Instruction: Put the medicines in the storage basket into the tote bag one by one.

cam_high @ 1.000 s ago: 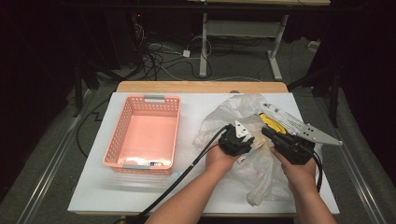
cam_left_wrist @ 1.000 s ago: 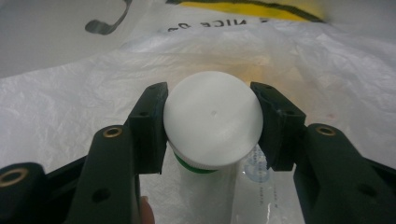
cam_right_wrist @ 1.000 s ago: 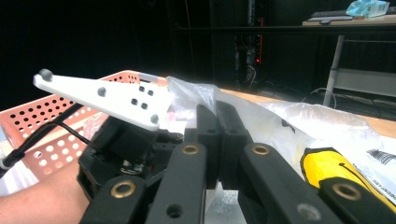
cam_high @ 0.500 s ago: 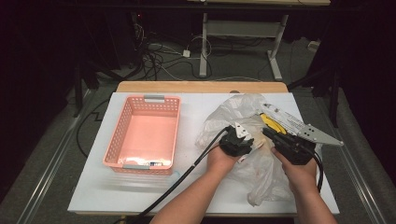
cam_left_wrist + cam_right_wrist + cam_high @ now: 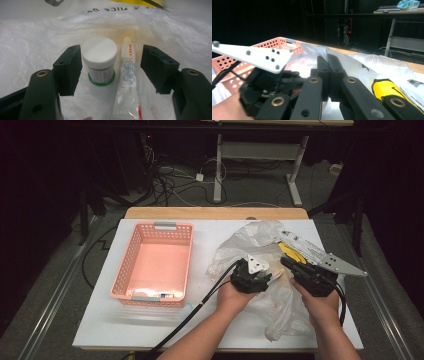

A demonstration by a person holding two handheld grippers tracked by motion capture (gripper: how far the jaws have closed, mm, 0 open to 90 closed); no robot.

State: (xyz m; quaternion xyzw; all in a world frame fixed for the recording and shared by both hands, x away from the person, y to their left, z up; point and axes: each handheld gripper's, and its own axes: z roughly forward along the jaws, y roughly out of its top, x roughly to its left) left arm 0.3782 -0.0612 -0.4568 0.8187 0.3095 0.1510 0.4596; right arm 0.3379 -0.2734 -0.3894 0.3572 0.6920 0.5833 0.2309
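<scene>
— Two things lie between the left gripper's (image 5: 111, 66) spread jaws: which?

— A white-capped jar (image 5: 100, 60) with a green base ring, upright, and a white tube (image 5: 128, 77) just beside it, both under the clear plastic bag (image 5: 260, 245). Neither jaw touches the jar.

— Where on the table (image 5: 100, 320)?

— Right half, beside the pink basket (image 5: 155, 265).

— The right gripper (image 5: 328, 65)?

— Jaws pressed together, pinching the bag's film. A yellow item (image 5: 387, 90) sits in the bag to its right.
</scene>
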